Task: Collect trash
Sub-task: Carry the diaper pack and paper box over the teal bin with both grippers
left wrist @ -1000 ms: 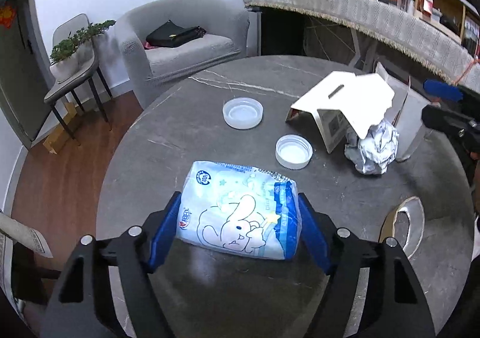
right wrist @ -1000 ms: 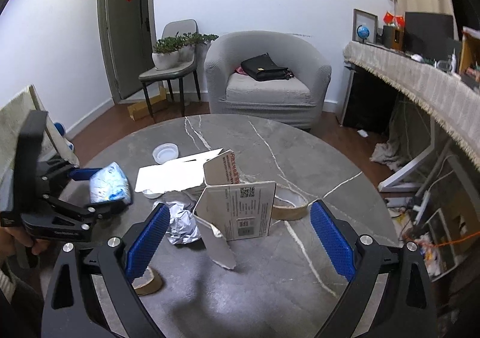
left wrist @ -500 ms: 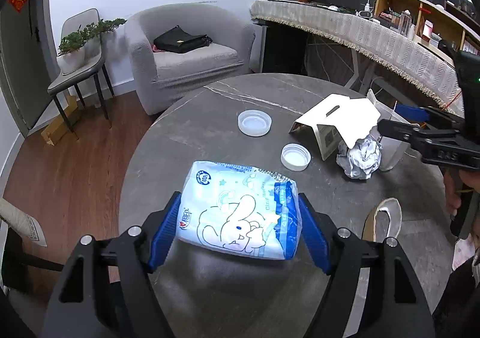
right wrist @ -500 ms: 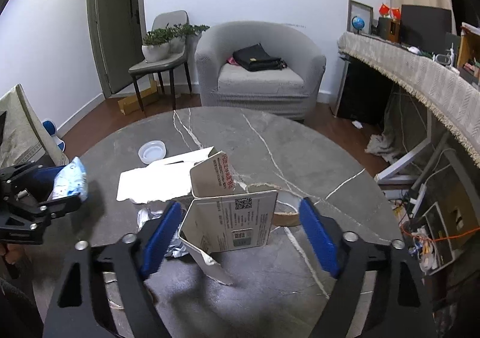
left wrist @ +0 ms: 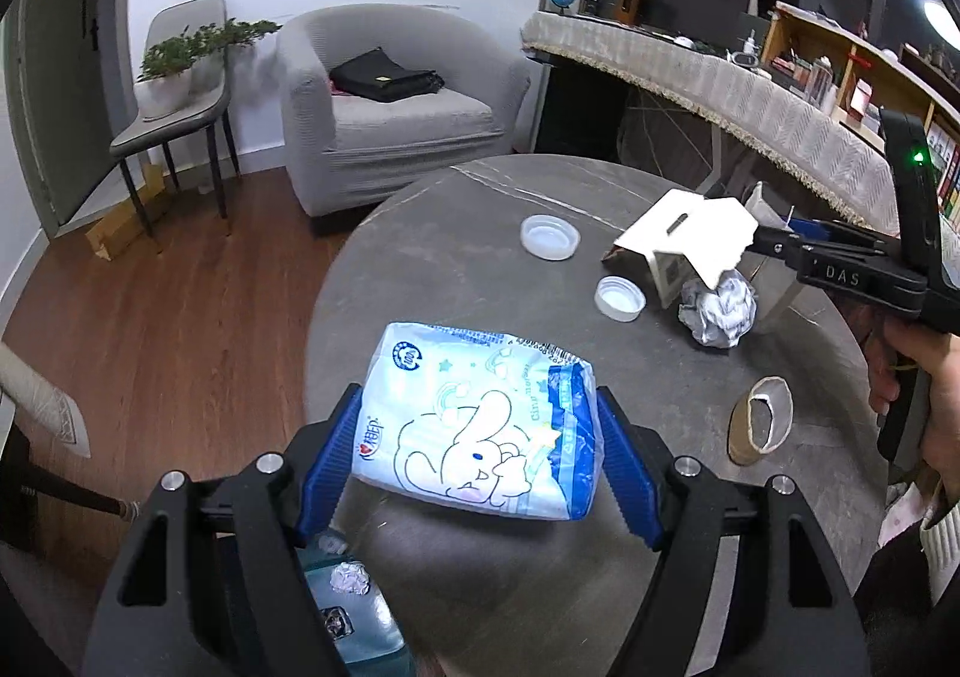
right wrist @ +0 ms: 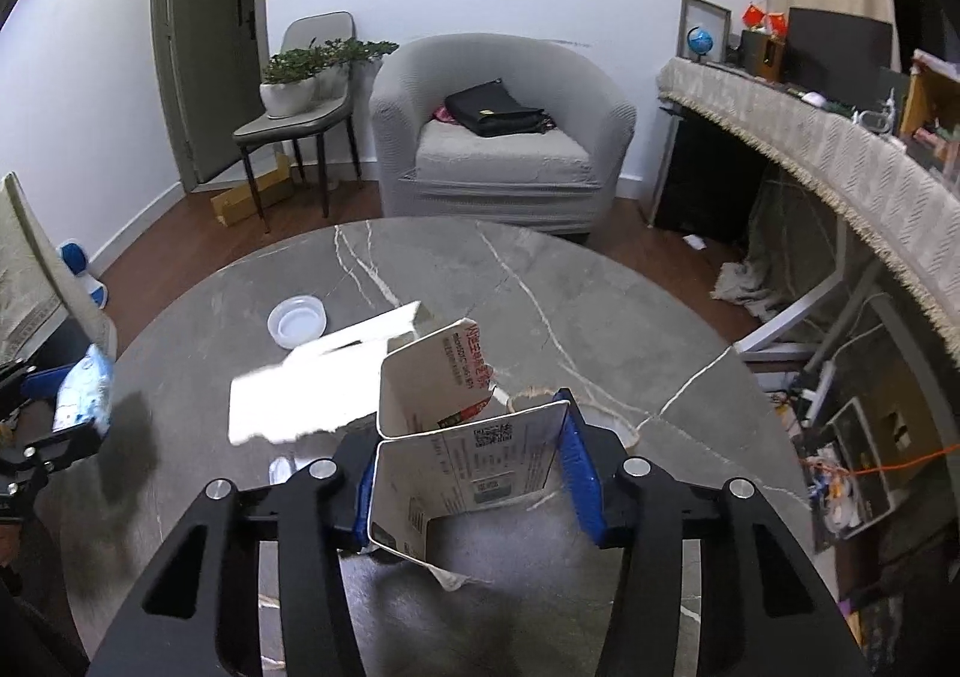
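Observation:
My left gripper (left wrist: 480, 467) is shut on a light-blue tissue pack (left wrist: 480, 425) with a rabbit drawing and holds it above the table's near edge; the pack also shows in the right wrist view (right wrist: 84, 395). My right gripper (right wrist: 471, 485) is shut on a torn white cardboard box (right wrist: 462, 461) with printed labels, which also shows in the left wrist view (left wrist: 684, 239). A crumpled foil ball (left wrist: 720, 311), two white plastic lids (left wrist: 620, 297) (left wrist: 550, 236) and a cardboard tape roll (left wrist: 759, 419) lie on the round grey marble table (left wrist: 456, 269).
A bin with crumpled trash (left wrist: 348, 605) stands on the floor below my left gripper. A grey armchair (right wrist: 498, 137) with a black bag, a chair with potted plants (right wrist: 300, 95) and a long cloth-covered counter (right wrist: 840, 155) stand beyond the table.
My left gripper has lifted the tissue pack and pulled it back over the table's edge; the bin now shows below. My right gripper has closed its jaws onto the cardboard box.

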